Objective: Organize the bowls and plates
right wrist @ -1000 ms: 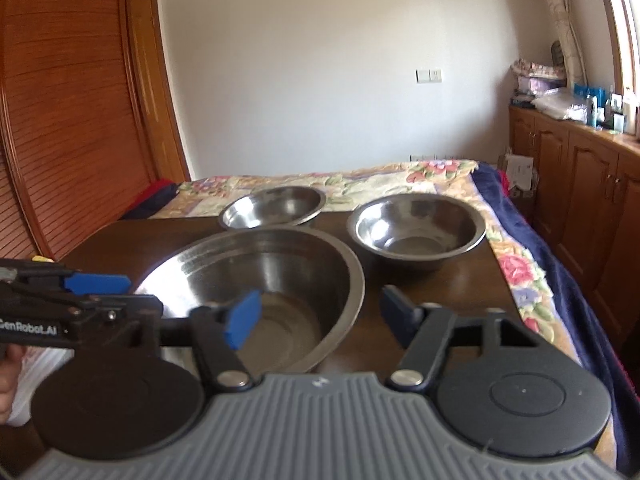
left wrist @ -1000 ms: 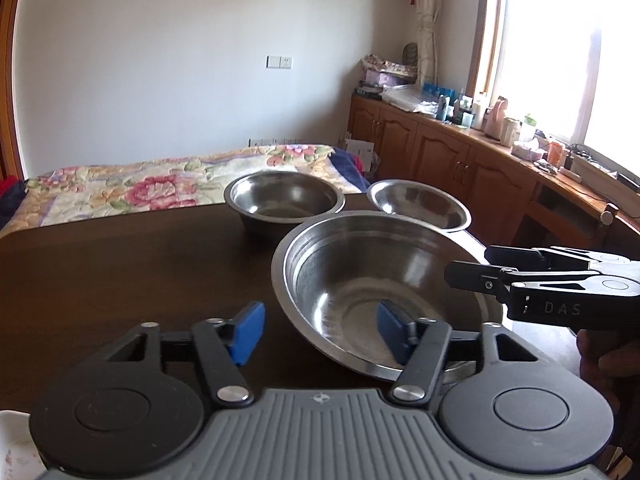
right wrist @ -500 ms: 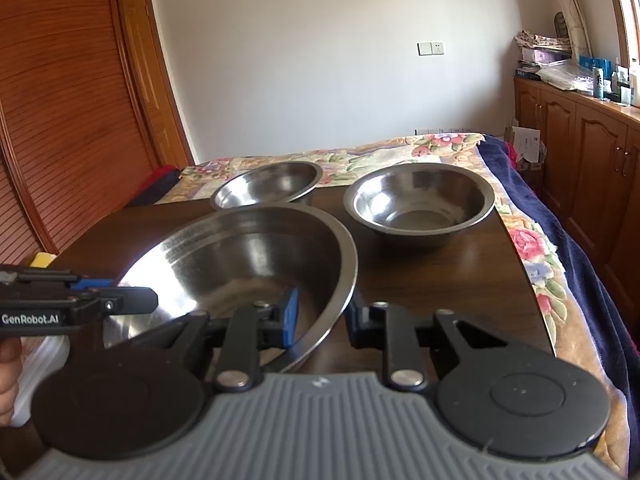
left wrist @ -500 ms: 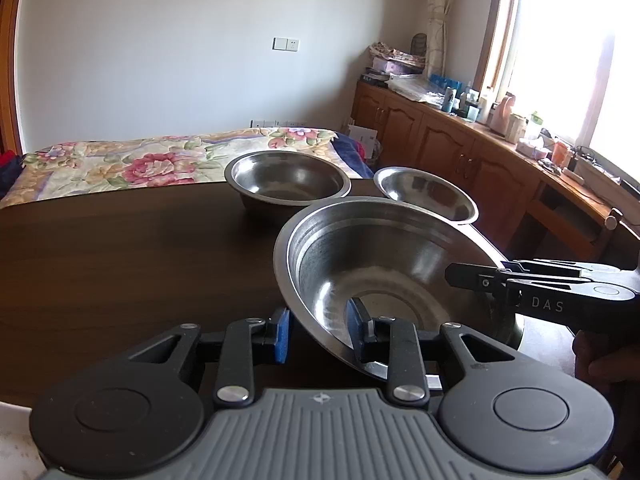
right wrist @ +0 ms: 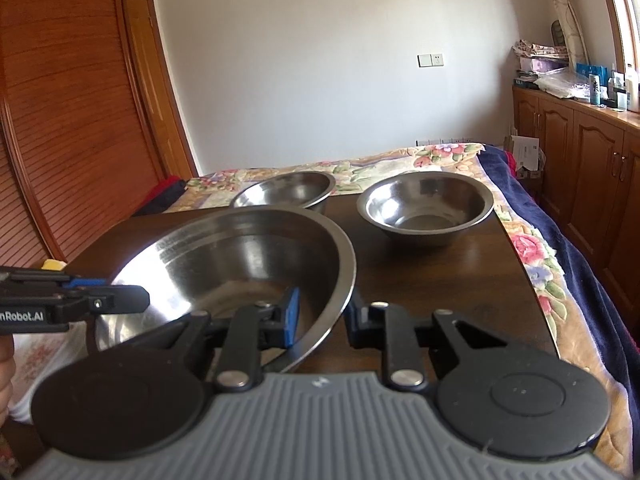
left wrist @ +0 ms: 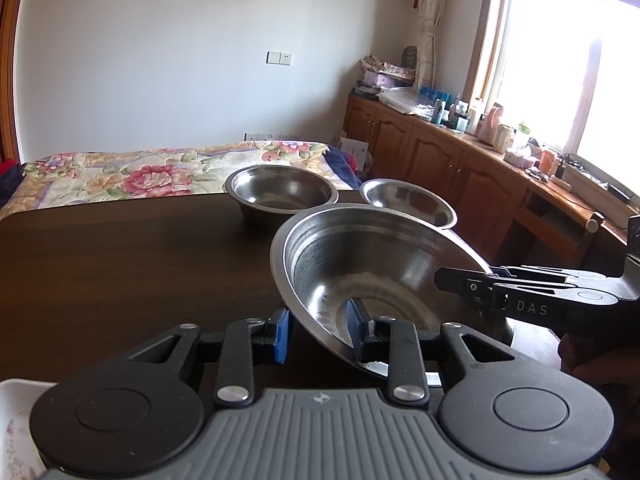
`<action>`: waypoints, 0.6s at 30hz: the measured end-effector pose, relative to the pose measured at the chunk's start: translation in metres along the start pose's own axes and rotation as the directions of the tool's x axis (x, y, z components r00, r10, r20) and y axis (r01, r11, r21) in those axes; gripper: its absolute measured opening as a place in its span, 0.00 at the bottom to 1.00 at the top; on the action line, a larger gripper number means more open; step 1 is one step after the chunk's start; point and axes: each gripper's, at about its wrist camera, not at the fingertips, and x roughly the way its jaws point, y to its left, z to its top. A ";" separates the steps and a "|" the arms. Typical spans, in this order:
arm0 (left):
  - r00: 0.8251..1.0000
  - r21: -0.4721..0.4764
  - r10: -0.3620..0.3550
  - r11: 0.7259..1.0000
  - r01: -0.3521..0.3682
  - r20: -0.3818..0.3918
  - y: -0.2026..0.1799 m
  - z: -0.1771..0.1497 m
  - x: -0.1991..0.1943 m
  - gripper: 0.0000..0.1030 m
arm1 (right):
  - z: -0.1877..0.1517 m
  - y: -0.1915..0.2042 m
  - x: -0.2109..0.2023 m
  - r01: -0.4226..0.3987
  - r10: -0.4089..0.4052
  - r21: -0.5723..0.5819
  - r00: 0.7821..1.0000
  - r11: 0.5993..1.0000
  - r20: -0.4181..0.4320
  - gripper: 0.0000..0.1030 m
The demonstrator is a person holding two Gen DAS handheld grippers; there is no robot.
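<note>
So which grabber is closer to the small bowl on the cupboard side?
Right. The right gripper clamps the big bowl at its rim with the small bowl just ahead, slightly right. The left gripper clamps the opposite rim, across the big bowl from it.

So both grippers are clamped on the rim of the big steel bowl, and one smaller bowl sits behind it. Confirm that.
Not quite: two smaller bowls sit behind it, as the right wrist view shows. The rest stands: the left gripper and right gripper each clamp the big steel bowl by its rim.
</note>
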 end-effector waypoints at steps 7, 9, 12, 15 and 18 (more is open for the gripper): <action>1.000 0.007 -0.013 1.000 0.013 0.008 0.001 -0.012 -0.021 0.31 | -0.010 0.014 -0.012 -0.007 0.007 -0.004 1.000 1.000 0.001 0.25; 1.000 0.010 -0.014 1.000 0.014 0.006 0.002 -0.016 -0.025 0.31 | -0.014 0.018 -0.015 -0.007 0.007 -0.005 1.000 1.000 0.001 0.25; 1.000 0.014 -0.016 1.000 0.016 0.000 0.003 -0.023 -0.031 0.31 | -0.019 0.023 -0.019 -0.010 0.010 -0.012 1.000 1.000 -0.003 0.25; 1.000 0.018 -0.018 1.000 0.018 -0.008 0.004 -0.029 -0.036 0.31 | -0.024 0.028 -0.023 -0.010 0.010 -0.021 1.000 1.000 -0.005 0.25; 1.000 0.020 -0.019 1.000 0.019 -0.010 0.005 -0.036 -0.043 0.32 | -0.029 0.034 -0.028 -0.012 0.012 -0.029 1.000 1.000 -0.005 0.25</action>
